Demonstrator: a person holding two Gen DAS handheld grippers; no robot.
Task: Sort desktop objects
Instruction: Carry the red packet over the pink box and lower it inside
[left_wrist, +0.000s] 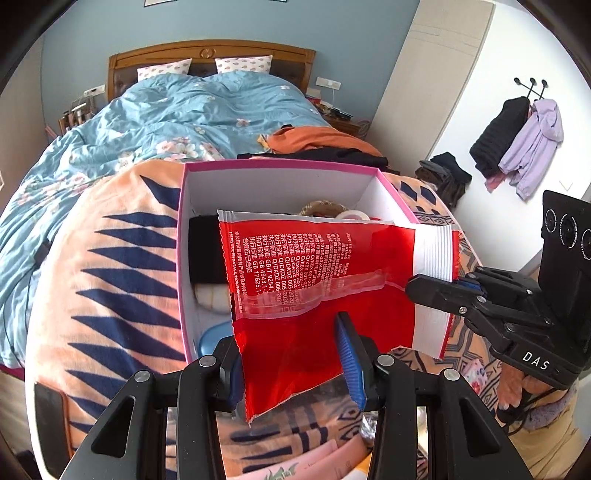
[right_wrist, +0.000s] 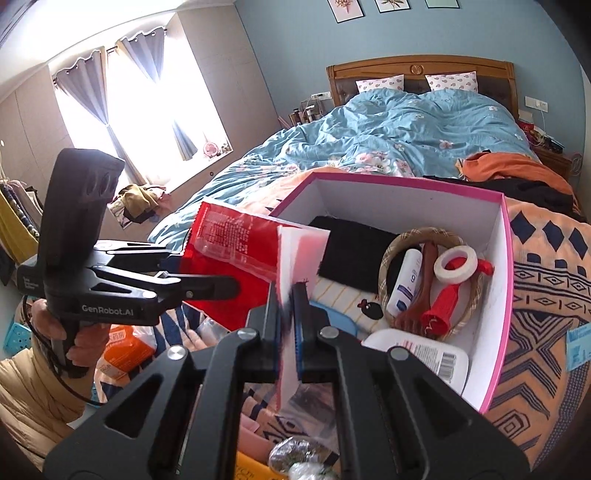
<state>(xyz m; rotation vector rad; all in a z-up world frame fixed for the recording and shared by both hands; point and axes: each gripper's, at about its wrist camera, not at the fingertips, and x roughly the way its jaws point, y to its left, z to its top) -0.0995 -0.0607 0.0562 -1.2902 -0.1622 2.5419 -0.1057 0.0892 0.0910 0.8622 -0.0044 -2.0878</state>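
The right gripper (right_wrist: 286, 314) has its jaws pressed tight on the white end strip of a flat red plastic packet with white print (left_wrist: 314, 266). The left gripper (left_wrist: 291, 358) has its jaws part way apart with the packet's other end between them; I cannot tell if they squeeze it. The packet hangs just ahead of both jaws, over the near edge of a pink-rimmed white cardboard box (right_wrist: 506, 280). Deeper in the box lie a white tape roll (right_wrist: 456, 264), a black cloth (right_wrist: 351, 254) and a white bottle (right_wrist: 406, 282). The box sits on an orange and navy patterned blanket (left_wrist: 110, 266) on the bed.
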